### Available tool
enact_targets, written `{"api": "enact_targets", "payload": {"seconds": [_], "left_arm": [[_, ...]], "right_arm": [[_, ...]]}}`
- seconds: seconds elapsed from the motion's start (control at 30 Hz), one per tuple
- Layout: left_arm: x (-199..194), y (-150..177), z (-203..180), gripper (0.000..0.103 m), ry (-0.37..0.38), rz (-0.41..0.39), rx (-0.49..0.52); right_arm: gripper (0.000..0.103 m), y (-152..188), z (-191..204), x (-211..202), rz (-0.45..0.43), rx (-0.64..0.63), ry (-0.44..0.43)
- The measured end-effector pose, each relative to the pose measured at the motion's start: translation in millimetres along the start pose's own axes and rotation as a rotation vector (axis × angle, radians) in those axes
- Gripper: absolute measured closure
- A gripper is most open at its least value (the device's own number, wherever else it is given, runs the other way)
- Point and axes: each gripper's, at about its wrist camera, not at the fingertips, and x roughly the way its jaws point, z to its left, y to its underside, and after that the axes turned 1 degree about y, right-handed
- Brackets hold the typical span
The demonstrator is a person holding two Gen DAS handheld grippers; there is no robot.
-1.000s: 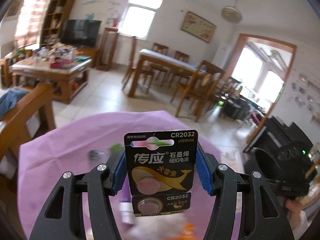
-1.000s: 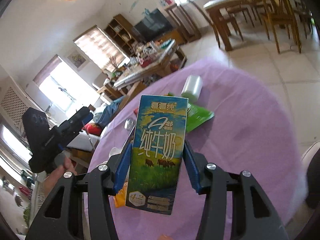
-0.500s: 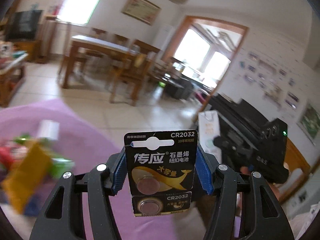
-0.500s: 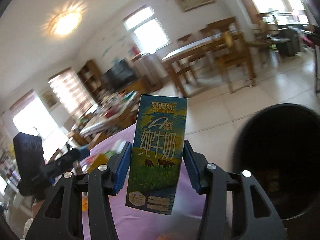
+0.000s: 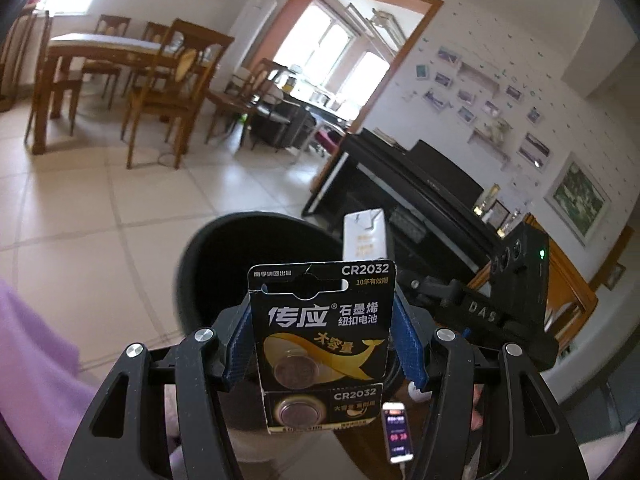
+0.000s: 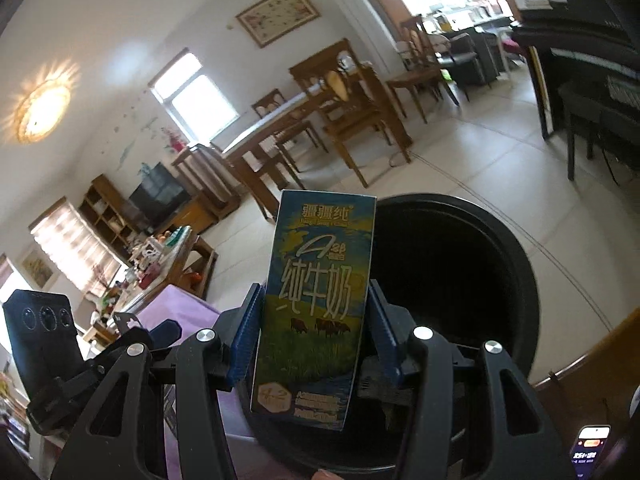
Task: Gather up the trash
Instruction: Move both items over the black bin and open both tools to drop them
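A round black bin (image 6: 460, 280), its inside too dark to read, stands on pale floor tiles beside the purple-draped worktop (image 5: 28, 360). The right tool (image 6: 316, 334) clamps an upright, glossy milk carton (image 6: 316, 308) before the bin (its mouth just behind); the left tool (image 5: 322, 344) clamps a flat coin-battery card (image 5: 320, 344).

A wooden dining table (image 5: 100, 46) with chairs (image 5: 168, 88) stands at ten o'clock, a black piano (image 5: 420, 184) at two, and a lit phone (image 5: 396, 436) at five.
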Motion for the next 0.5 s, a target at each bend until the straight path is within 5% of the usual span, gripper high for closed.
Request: {"api": "enact_targets", "payload": {"seconds": [0.27, 0.5], "left_arm": [[69.3, -2.1, 0.6, 0.043, -0.026, 0.041, 0.003], [62.3, 3.9, 7.5, 0.037, -0.070, 0.063, 0.016]], "right_arm": [[0.052, 2.6, -41.2, 4.0, 0.016, 0.035, 0.004], [0.045, 7.8, -36.8, -3.4, 0.027, 0.036, -0.006]]}}
